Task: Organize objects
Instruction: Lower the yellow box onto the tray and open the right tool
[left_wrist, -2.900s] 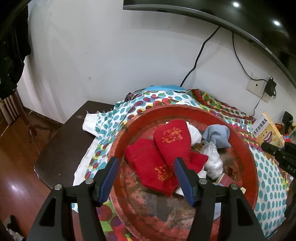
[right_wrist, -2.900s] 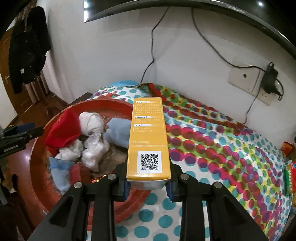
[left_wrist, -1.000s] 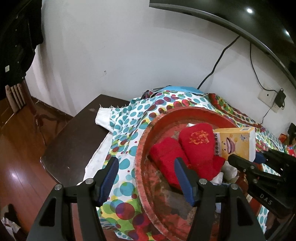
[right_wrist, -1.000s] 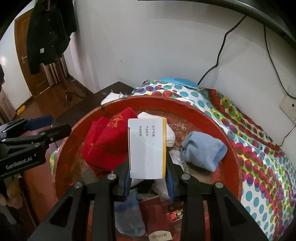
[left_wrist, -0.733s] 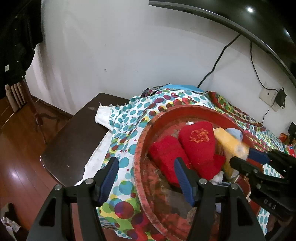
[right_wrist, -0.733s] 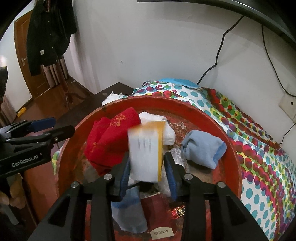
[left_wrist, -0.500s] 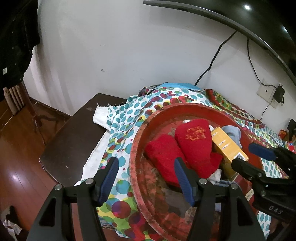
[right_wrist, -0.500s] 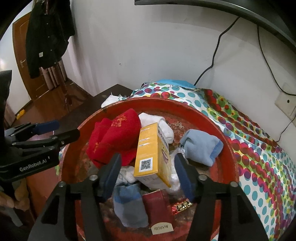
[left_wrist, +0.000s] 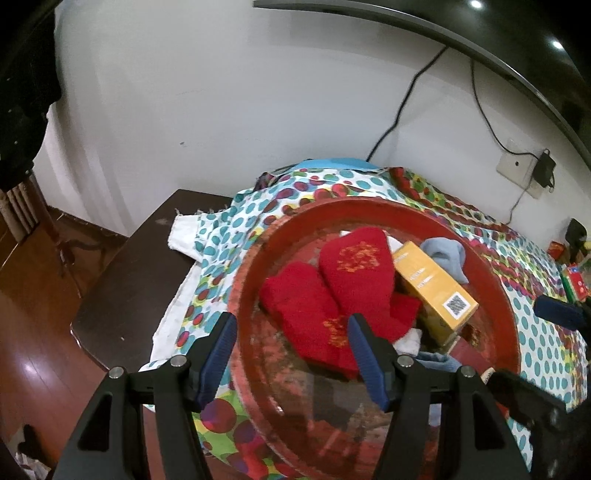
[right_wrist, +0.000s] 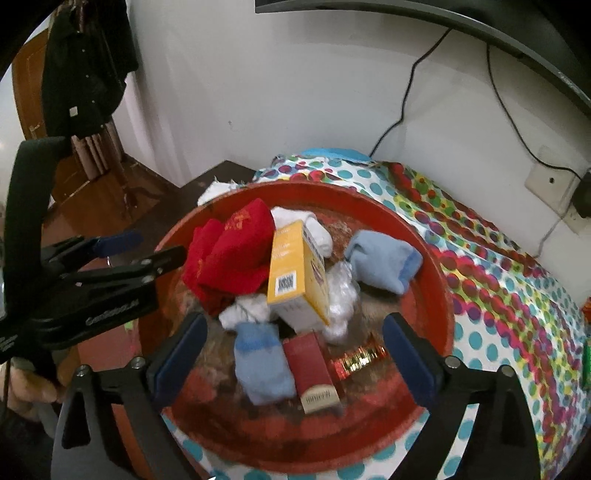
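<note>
Now the box is in the tray, and your right tongs are free.
Left view: your left gripper hangs half-wide, empty, over the tray rim. Right view: your right gripper has just opened wide; the box lies on the socks, so that step looks done.

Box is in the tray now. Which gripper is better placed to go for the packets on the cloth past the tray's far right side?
Right. The right gripper has just opened off the yellow box, holds nothing, and is on the packets' side. The left gripper sits at the red tray's opposite rim.
</note>
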